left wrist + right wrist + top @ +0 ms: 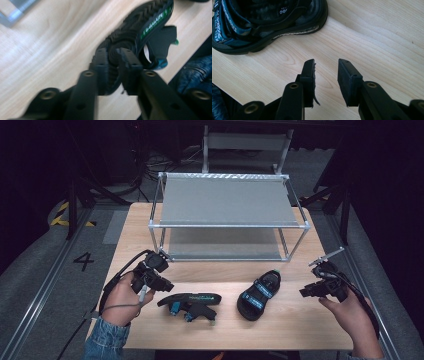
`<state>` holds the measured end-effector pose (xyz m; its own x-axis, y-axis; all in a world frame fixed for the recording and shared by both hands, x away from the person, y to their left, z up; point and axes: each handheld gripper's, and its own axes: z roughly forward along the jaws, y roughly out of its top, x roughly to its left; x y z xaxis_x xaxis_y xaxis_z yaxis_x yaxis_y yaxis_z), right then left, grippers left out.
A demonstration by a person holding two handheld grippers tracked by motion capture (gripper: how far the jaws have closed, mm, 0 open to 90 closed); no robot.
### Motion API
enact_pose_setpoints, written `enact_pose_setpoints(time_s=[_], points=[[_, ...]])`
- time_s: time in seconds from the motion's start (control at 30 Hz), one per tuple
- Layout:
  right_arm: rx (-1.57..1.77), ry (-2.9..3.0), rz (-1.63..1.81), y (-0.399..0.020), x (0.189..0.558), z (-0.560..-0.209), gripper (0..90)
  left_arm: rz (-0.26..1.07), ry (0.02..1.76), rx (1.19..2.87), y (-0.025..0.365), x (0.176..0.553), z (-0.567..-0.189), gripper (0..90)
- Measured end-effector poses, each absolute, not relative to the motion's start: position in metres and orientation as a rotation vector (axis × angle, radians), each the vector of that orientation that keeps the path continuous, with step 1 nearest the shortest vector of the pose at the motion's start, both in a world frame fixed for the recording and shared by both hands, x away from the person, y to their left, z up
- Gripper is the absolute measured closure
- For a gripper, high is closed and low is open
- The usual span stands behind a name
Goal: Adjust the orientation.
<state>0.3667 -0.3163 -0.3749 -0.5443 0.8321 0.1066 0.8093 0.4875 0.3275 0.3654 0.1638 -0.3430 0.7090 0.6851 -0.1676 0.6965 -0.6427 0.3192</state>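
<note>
Wooden table (280, 320) holds empty rack (227, 200), two sandals (259, 295).

Two black sandals with teal-blue straps lay on the wooden table. The left sandal (189, 304) lay tipped on its side, its treaded sole (125, 37) showing. The right sandal (259, 295) sat upright on its sole, near the first, straps fastened.

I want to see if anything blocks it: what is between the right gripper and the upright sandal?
Nothing: only bare wooden table lies between the right gripper and the upright sandal, as the right gripper view shows.
</note>
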Motion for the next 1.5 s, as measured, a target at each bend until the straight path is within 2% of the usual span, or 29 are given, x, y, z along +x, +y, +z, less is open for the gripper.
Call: enact_pose_setpoints(time_s=[0.3, 0.9, 1.23, 1.5], points=[[1.446, 2.669, 0.521, -0.312, 0.362, -0.379, 66.8, -0.071, 0.980, 2.563, 0.138, 0.367, -0.346, 89.3], [1.464, 2.687, 0.535, -0.313, 0.362, -0.387, 65.8, -0.172, 0.895, 2.662, 0.107, 0.371, -0.374, 89.8], [1.473, 2.688, 0.529, -0.313, 0.361, -0.390, 65.8, -0.099, 0.914, 2.692, 0.100, 0.373, -0.374, 89.9], [1.504, 2.668, 0.521, -0.320, 0.352, -0.391, 65.7, -0.062, 0.938, 2.666, 0.098, 0.389, -0.371, 89.9]])
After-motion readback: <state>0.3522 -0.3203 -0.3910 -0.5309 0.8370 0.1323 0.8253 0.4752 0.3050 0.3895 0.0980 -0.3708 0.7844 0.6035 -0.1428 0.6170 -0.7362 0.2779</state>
